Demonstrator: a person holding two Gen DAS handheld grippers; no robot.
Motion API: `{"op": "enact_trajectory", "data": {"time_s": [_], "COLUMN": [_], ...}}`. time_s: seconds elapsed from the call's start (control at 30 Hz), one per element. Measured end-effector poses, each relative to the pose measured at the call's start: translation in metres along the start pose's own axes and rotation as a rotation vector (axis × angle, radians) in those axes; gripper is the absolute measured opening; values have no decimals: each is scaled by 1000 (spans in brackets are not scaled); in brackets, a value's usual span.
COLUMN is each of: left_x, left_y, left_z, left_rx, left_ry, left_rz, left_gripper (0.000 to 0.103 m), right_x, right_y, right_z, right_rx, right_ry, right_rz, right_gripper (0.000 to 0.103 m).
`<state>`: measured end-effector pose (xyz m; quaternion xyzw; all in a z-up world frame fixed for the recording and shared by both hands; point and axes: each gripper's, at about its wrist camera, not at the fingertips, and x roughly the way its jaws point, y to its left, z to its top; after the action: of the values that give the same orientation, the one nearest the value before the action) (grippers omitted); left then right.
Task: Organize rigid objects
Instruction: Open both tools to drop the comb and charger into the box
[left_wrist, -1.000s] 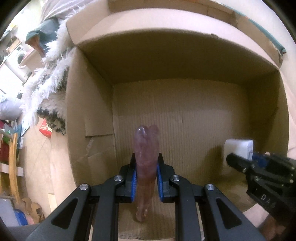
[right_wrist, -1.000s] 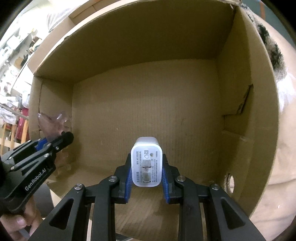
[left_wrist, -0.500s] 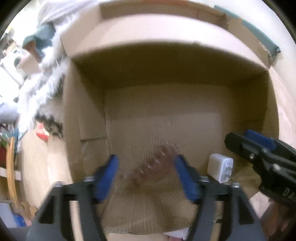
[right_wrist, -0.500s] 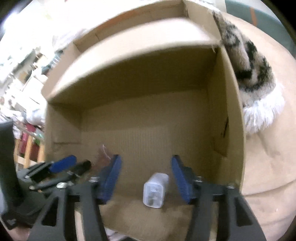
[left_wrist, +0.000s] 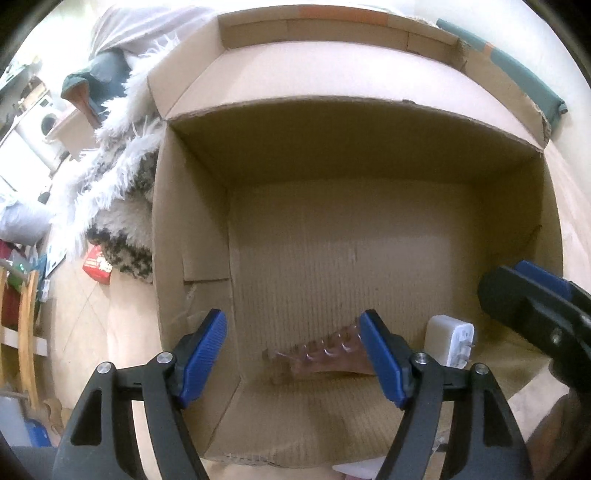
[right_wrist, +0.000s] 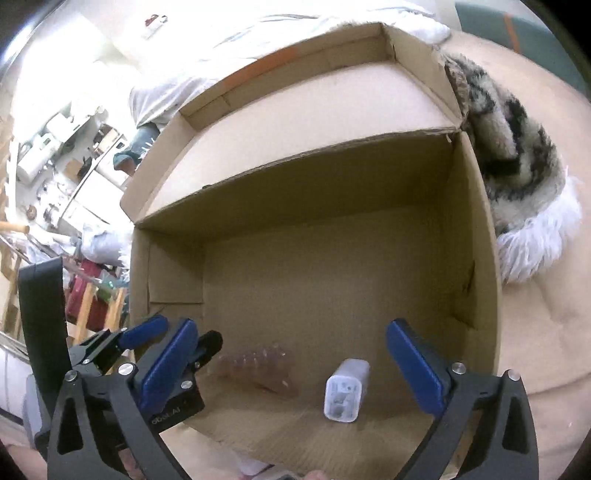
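**Charger and clear pink piece both lie loose on the box floor**

Charger (right_wrist: 346, 390): the small white block lies on the cardboard floor between the blue pads of your right gripper (right_wrist: 291, 363), but neither pad touches it. Those jaws have just been opening and now stand very wide, with nothing gripped. The charger rests on its side near the near wall of the box, its pronged end turned towards the right in the left wrist view (left_wrist: 450, 341).

Your left gripper (left_wrist: 293, 356) is also spread, about two thirds of the way, and empty. Its jaws too have just been opening. The clear pink ridged piece (left_wrist: 325, 356) lies flat on the floor beneath and between the pads, close to the right-hand pad; whether it touches that pad you cannot tell from here. From the right wrist view the same piece (right_wrist: 258, 369) sits to the left of the charger, apart from it, with the tip of your left gripper just beside its left end.

Around both items the cardboard box (left_wrist: 192, 229) stands open, its far flap folded outward and its floor otherwise bare corrugated board. Both grippers point down into it from the near side. A shaggy white and speckled rug (left_wrist: 110, 192) lies against the outside of the box, and a small red packet (left_wrist: 96, 264) rests on the floor near that rug
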<state>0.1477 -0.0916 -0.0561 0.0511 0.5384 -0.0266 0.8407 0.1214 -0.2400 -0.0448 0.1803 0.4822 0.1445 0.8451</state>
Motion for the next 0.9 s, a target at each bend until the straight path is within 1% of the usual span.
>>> {"op": "enact_trajectory", "data": {"time_s": [0.07, 0.17, 0.33, 0.4, 0.47, 0.53, 0.6, 0.63, 0.73, 0.83, 0.9], "left_x": [-2, -7, -27, -41, -53, -65, -74, -76, -81, -78, -75], "left_y": [0, 2, 0, 2, 7, 15, 24, 28, 35, 41, 46], "left_z": [-2, -3, -4, -6, -9, -15, -22, -26, -40, -53, -64], "left_rx": [3, 2, -5, -5, -24, -66, -105, -117, -147, -174, -198], "left_ry": [-7, -20, -30, -51, -65, -79, -83, -83, -71, -47, -29], "left_rz": [3, 1, -33, -38, -45, -77, -90, -90, -85, -70, -70], "left_gripper": [72, 72, 72, 72, 72, 72, 72, 72, 72, 72, 72], "right_x": [0, -7, -25, -38, -52, -66, -79, -86, -98, -104, -108], "right_y": [-3, -3, -2, -2, 2, 6, 9, 11, 12, 6, 3], "right_z": [1, 1, 2, 0, -3, -7, -12, -16, -28, -39, -47], "right_rx": [9, -12, -29, -39, -63, -85, -99, -109, -118, -88, -80], "right_ry": [-3, -35, -80, -101, -122, -122, -135, -149, -183, -157, -146], "right_rz": [-21, -80, -94, -103, -91, -41, -17, -16, -95, -75, -90], "right_gripper": [103, 103, 103, 103, 103, 103, 103, 103, 103, 103, 103]}}
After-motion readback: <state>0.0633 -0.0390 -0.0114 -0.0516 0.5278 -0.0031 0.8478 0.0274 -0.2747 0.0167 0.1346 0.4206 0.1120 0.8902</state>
